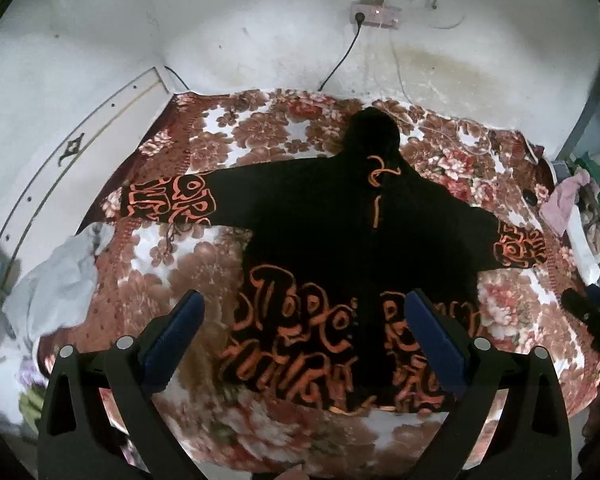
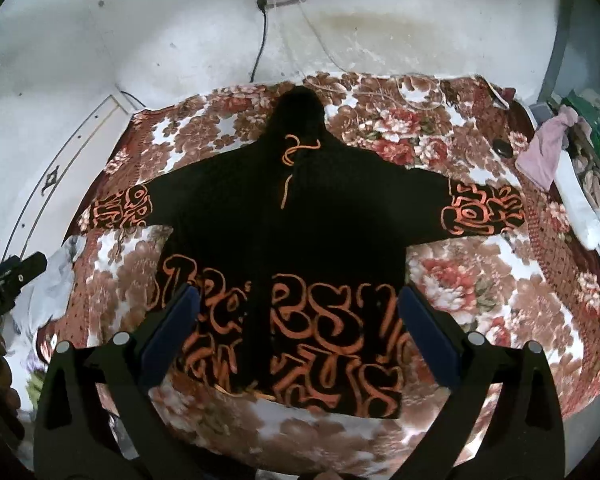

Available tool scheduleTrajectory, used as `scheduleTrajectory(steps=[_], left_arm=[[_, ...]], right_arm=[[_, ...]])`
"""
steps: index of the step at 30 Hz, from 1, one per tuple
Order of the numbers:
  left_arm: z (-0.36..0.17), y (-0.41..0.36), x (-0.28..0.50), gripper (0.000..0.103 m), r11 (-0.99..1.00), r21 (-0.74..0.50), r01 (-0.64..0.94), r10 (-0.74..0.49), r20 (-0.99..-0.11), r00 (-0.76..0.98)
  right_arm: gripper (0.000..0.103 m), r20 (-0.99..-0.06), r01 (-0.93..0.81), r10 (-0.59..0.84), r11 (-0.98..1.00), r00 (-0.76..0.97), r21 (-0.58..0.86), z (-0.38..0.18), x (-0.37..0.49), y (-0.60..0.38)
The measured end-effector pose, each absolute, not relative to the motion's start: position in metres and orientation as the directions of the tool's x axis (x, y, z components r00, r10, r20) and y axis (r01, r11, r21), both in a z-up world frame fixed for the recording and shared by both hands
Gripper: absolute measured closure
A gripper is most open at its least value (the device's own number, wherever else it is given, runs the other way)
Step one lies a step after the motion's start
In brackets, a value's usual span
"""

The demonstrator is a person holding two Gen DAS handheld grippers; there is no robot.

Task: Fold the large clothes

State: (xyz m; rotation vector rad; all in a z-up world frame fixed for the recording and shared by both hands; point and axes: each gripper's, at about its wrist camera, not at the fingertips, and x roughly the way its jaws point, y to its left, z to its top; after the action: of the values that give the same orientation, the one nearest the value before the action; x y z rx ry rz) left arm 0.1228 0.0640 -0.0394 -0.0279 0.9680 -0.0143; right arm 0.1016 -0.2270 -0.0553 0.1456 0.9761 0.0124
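Note:
A black hooded sweater (image 1: 320,224) with orange lettering lies flat on a floral blanket (image 1: 188,264), front up, hood toward the wall, both sleeves spread out sideways. It also shows in the right wrist view (image 2: 284,216). My left gripper (image 1: 304,304) is open and empty, held above the sweater's lower hem. My right gripper (image 2: 298,298) is open and empty, also above the hem. The right gripper's tip shows at the right edge of the left wrist view (image 1: 592,312); the left gripper's tip shows at the left edge of the right wrist view (image 2: 16,276).
A white wall with a power strip (image 1: 374,14) and a black cable (image 1: 340,60) stands behind the bed. A white crumpled cloth (image 1: 60,276) lies at the blanket's left edge. Pink cloth (image 2: 544,148) and clutter sit at the right. A small dark object (image 2: 502,148) lies on the blanket.

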Motion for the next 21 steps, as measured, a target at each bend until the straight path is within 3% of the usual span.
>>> scheduleTrajectory(steps=[10, 21], left_arm=[[-0.087, 0.192, 0.207, 0.005, 0.988, -0.15, -0.02, -0.119, -0.851, 0.511], [-0.162, 0.338, 0.281, 0.005, 0.954, -0.223, -0.199, -0.086, -0.843, 0.531]], right_arm=[[0.005, -0.871, 0.02, 0.071, 0.996, 0.487, 0.092, -0.087, 0.177, -0.107], [0.005, -0.87, -0.059, 0.023, 0.998, 0.492, -0.007, -0.133, 0.255, 0.006]])
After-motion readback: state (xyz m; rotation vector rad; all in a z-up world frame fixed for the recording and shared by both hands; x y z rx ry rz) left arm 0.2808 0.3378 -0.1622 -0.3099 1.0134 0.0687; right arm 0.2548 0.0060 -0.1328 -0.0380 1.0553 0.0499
